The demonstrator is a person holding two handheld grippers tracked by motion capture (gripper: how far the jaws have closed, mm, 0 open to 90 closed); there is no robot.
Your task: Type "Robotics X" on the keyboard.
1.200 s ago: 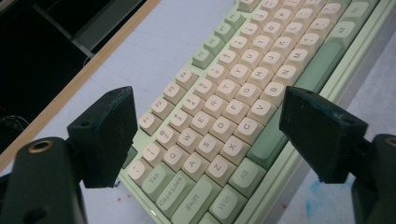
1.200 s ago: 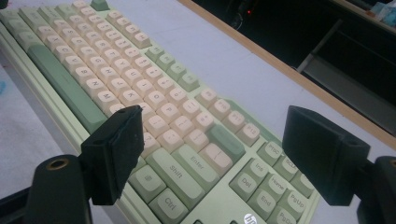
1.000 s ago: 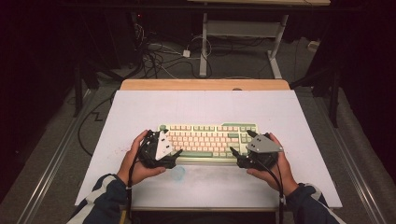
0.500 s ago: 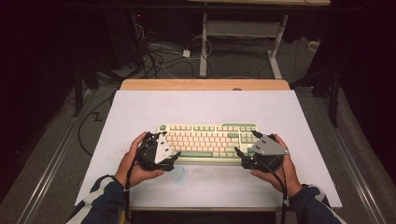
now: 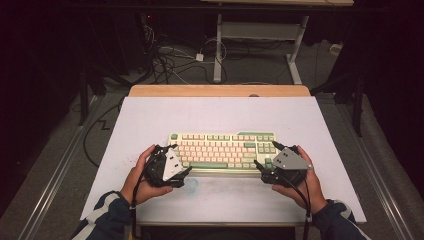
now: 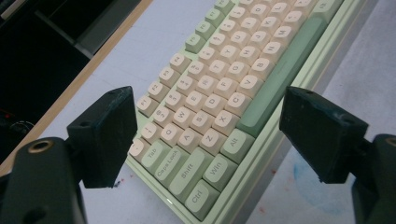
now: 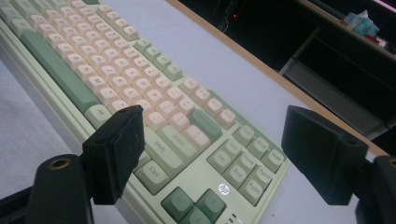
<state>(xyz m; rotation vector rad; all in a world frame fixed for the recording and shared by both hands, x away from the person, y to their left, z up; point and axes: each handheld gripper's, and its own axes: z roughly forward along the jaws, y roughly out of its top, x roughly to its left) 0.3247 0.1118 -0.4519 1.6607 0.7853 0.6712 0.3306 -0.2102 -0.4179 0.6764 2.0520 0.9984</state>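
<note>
A pale green keyboard (image 5: 222,151) with cream and green keys lies across the near middle of the white table top (image 5: 220,117). My left gripper (image 5: 180,159) is at its left end, held in a hand. In the left gripper view its jaws are open (image 6: 212,135) and straddle the keyboard's (image 6: 219,98) Ctrl corner without touching it. My right gripper (image 5: 265,153) is at the right end. Its jaws stand open (image 7: 217,149) on either side of the keyboard's (image 7: 154,88) arrow-key corner.
A faint blue smudge (image 5: 192,185) marks the table top just in front of the keyboard. The wooden table edge (image 5: 220,90) runs along the far side. Beyond it, cables (image 5: 170,55) lie on the floor beside a white desk frame (image 5: 260,35).
Both grippers have shifted a little toward the near edge at the keyboard's ends. The keyboard has stayed in place.
</note>
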